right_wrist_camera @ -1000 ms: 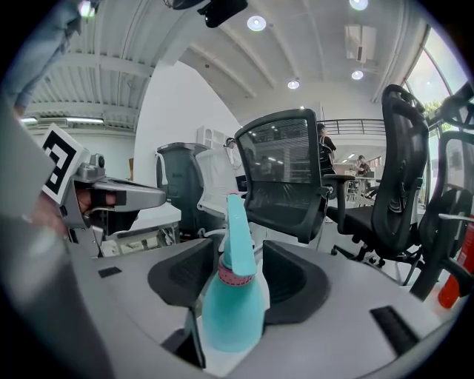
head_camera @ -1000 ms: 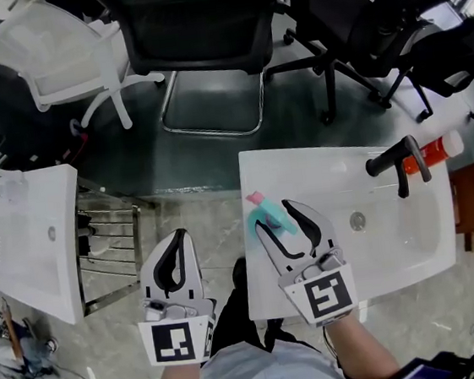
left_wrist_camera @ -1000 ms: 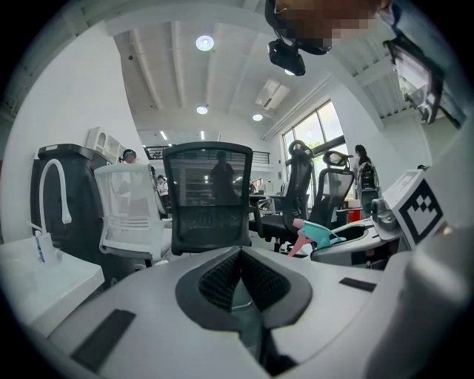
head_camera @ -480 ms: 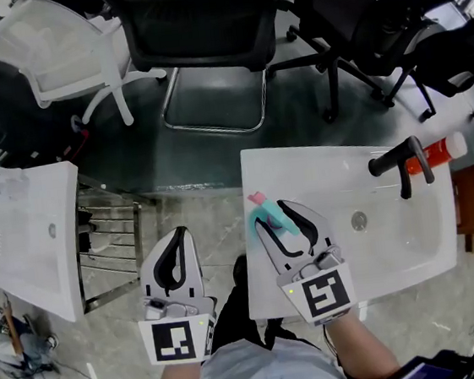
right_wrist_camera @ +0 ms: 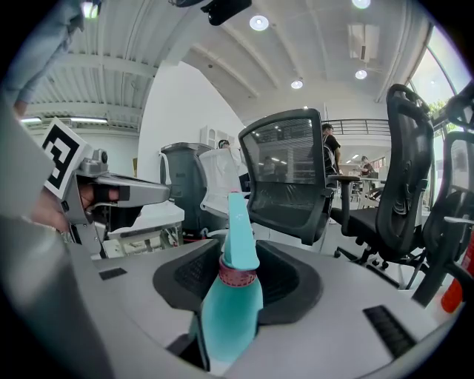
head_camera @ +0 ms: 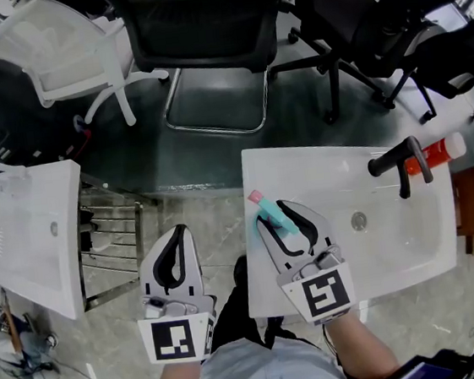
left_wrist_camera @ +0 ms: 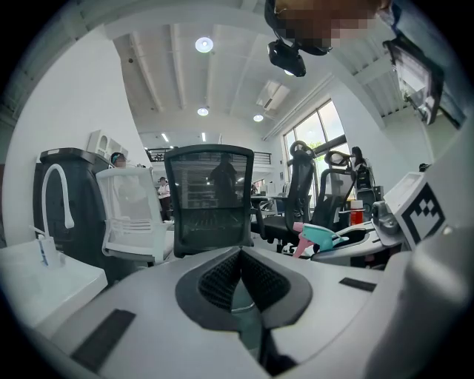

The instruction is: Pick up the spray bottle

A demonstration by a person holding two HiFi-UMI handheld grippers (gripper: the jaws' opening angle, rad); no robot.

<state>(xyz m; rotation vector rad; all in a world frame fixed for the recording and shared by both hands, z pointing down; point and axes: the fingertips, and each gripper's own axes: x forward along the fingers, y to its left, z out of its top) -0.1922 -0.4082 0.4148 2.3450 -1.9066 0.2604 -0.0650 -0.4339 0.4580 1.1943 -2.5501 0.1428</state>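
The teal spray bottle with a pink nozzle lies on the near left rim of the white sink. My right gripper straddles it, and its jaws are closing with both sides against the bottle. The right gripper view shows the bottle filling the gap between the pads of the right gripper, spray head pointing away. My left gripper hovers over the floor left of the sink, shut and empty. In the left gripper view the pads of the left gripper meet, and the bottle shows to the right.
A black faucet stands at the sink's far edge beside an orange bottle. Beyond the sink stand a black mesh chair and other black office chairs. At the left are a white chair and a second white basin.
The right gripper's jaws have drawn in around the spray bottle, which has swung to lie more in line with them. Neither hand has shifted, and the left gripper is unchanged.
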